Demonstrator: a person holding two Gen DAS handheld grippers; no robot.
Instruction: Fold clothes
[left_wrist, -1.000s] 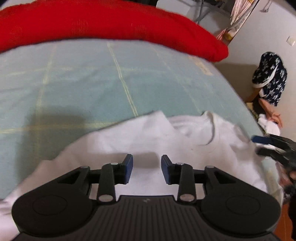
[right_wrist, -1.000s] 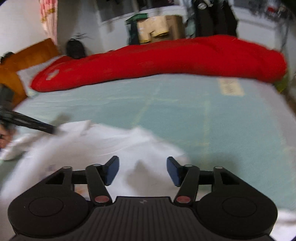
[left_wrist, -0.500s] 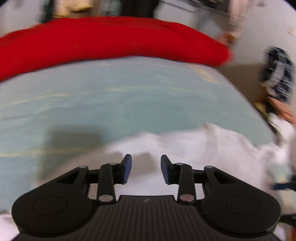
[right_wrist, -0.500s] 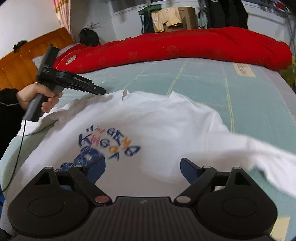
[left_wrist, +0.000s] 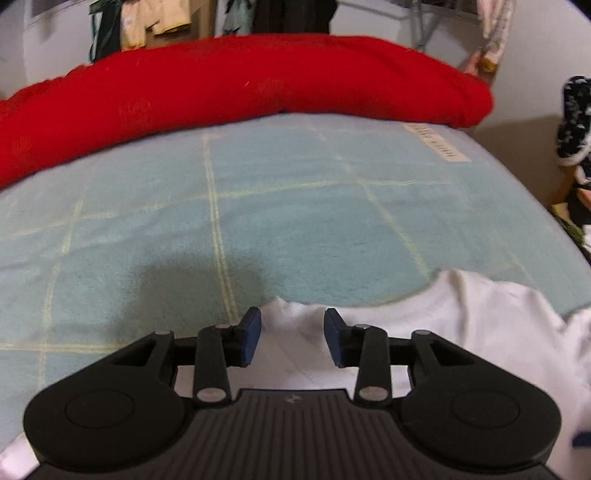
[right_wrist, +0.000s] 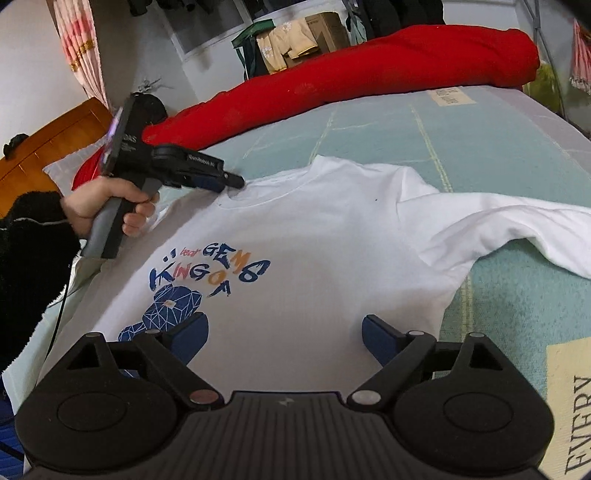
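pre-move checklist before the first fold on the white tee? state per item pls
1. T-shirt lying print side up on the bed cover: ok.
2. Sleeve spread flat: not ok, rumpled.
3. Left gripper at the collar, jaws apart, not pinching fabric: ok.
4. Right gripper jaws just opened wide, nothing between them: ok.
5. Hem edge in view: cannot tell.
6. Red quilt apart from the shirt: ok.
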